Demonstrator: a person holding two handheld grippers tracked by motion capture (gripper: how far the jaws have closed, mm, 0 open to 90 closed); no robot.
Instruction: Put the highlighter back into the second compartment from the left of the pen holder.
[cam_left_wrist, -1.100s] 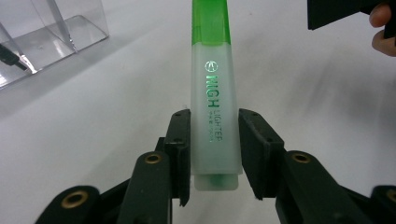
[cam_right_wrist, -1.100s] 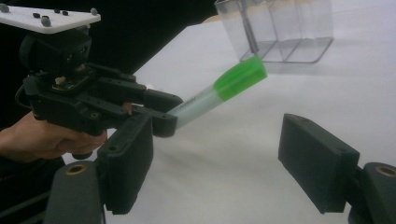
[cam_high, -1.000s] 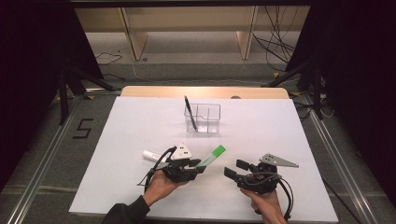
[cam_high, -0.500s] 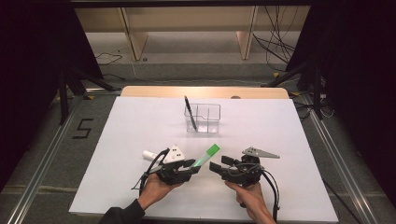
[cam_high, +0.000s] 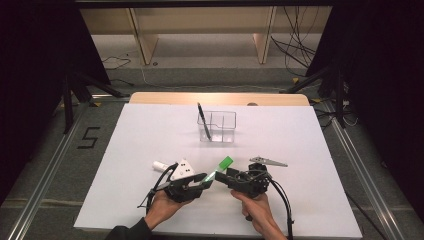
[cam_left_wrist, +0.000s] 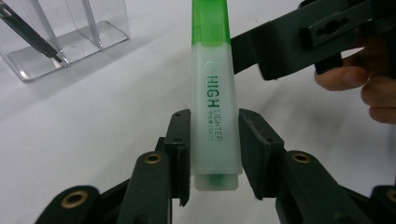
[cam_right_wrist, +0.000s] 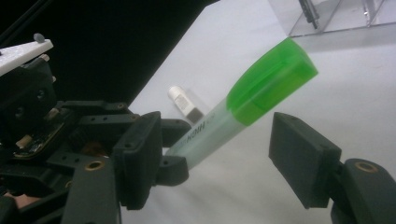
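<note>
High view: left tongs (cam_high: 202, 181) grip the highlighter (cam_high: 220, 168) in front of the holder (cam_high: 218, 126), and the right tongs (cam_high: 223, 176) have slid in beside it. Left gripper view: highlighter (cam_left_wrist: 214, 102) clamped. Right gripper view: right jaws, just closing, straddle the cap (cam_right_wrist: 271, 80), not touching, so probably uncapping next.

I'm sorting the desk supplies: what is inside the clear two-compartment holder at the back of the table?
The clear holder has one dark pen leaning in its left compartment, tip at the floor. The right compartment looks empty. Glare on the walls hides any small item lying flat.
</note>
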